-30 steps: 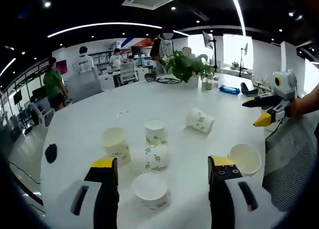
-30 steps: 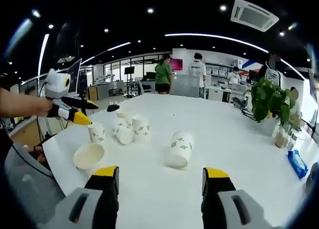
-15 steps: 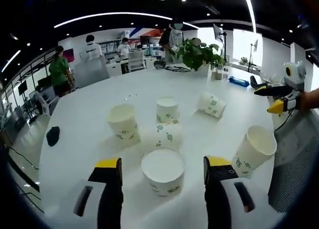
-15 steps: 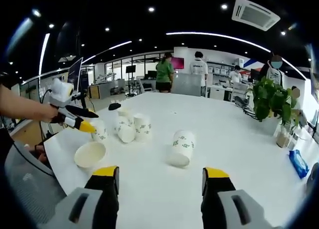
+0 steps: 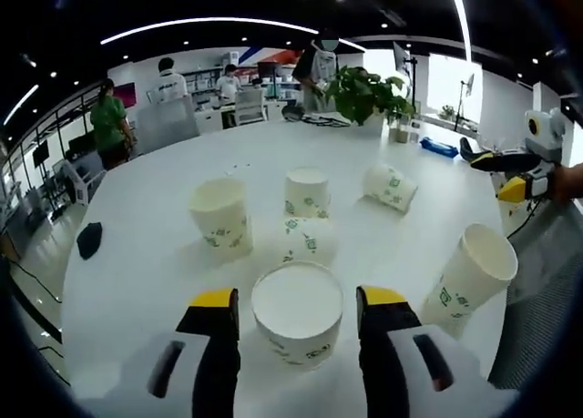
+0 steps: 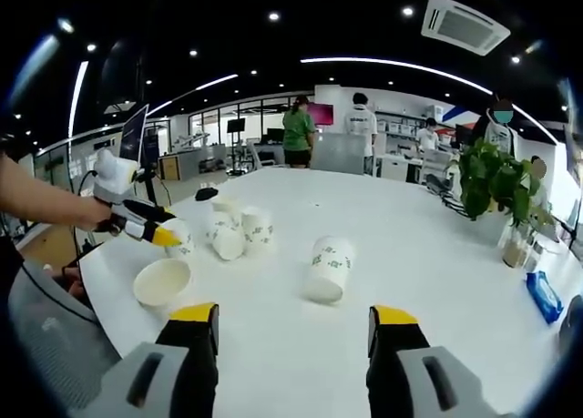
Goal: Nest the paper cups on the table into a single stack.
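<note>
L gripper (image 5: 296,318): jaws spread either side of nearest paper cup (image 5: 298,313), not yet pinching. R gripper (image 6: 293,331): jaws spread, empty. We judge cup light, thin-walled, crushable; grip mid-wall, gently.

Six paper cups sit on the white table (image 5: 137,218): a near upright cup (image 5: 298,313), a left upright cup (image 5: 221,218), a far upside-down cup (image 5: 307,192), a toppled middle cup (image 5: 303,240), a toppled far cup (image 5: 390,187), and an edge cup (image 5: 474,274). There are two potted plants: a big one (image 5: 363,92) and a small one (image 5: 401,127). One dark object (image 5: 88,239) lies on the table. Four people stand in the background.
</note>
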